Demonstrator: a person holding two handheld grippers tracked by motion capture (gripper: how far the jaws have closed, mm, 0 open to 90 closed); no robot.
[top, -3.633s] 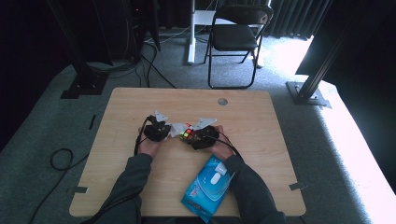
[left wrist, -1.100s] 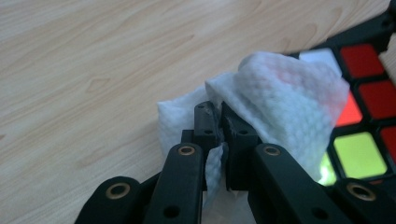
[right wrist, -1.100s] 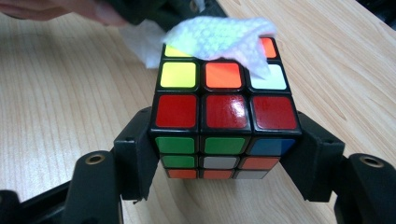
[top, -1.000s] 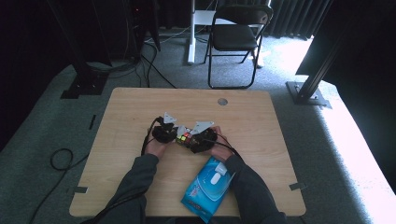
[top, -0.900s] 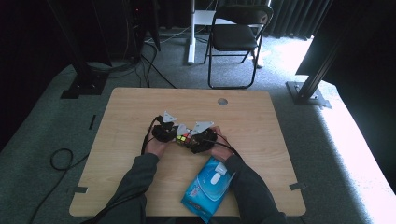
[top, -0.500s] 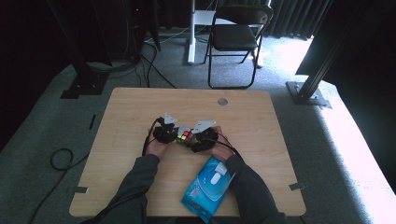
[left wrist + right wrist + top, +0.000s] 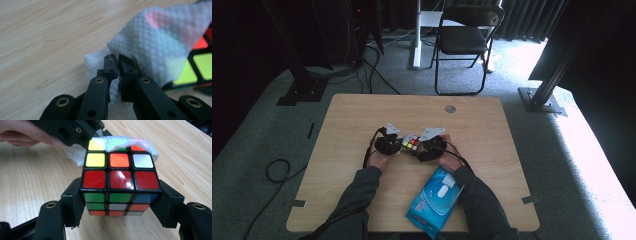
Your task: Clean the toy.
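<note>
A scrambled Rubik's cube [image 7: 120, 182] sits clamped between the jaws of my right gripper [image 7: 120, 205], just above the wooden table [image 7: 342, 125]. My left gripper [image 7: 117, 63] is shut on a white wet wipe [image 7: 155, 42] that drapes over the cube's [image 7: 200, 67] far top edge. In the high view the two grippers, left [image 7: 387, 142] and right [image 7: 429, 145], meet at mid-table with the cube [image 7: 411, 144] between them. The wipe [image 7: 125, 141] covers the cube's back row in the right gripper view.
A blue pack of wet wipes [image 7: 437, 200] lies near the table's front edge, between the person's forearms. The table has a round cable hole [image 7: 450, 108] at the back. A folding chair [image 7: 467, 35] stands beyond the table.
The left gripper has shifted right, closer to the cube, since the earliest frame. Over the last second both grippers stay almost still.
</note>
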